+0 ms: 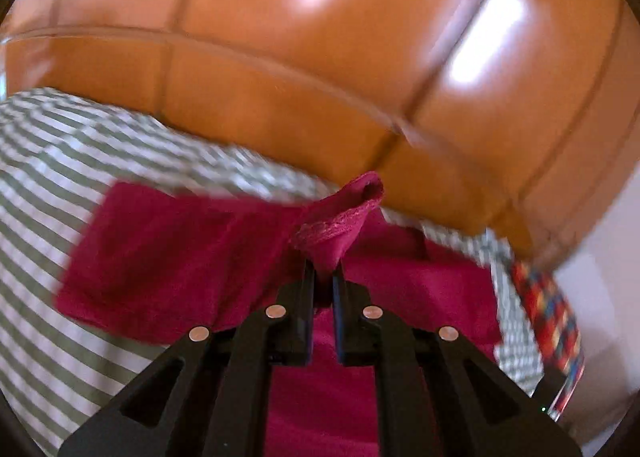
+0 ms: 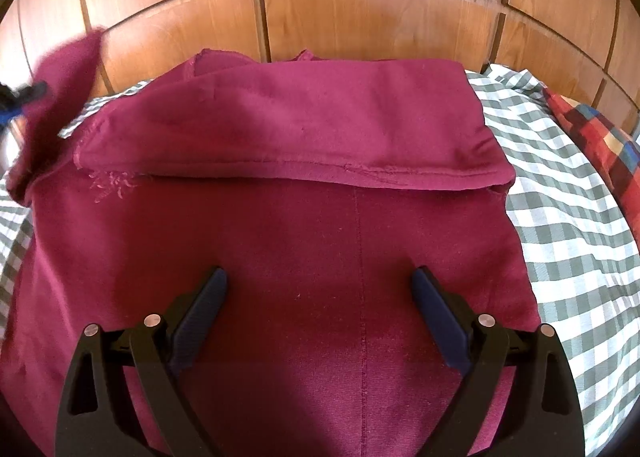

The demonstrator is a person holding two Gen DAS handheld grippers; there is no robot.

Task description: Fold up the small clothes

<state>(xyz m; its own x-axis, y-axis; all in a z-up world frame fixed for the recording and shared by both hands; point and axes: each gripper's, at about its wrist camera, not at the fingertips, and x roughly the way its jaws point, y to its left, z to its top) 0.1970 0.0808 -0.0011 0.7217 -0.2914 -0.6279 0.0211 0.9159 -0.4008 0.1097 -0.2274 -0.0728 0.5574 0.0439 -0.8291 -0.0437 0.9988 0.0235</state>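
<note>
No legible text, label, brand, number or sign appears in either wrist view.

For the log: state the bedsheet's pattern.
Green-and-white check bedsheet, clearest in the right wrist view.
</note>
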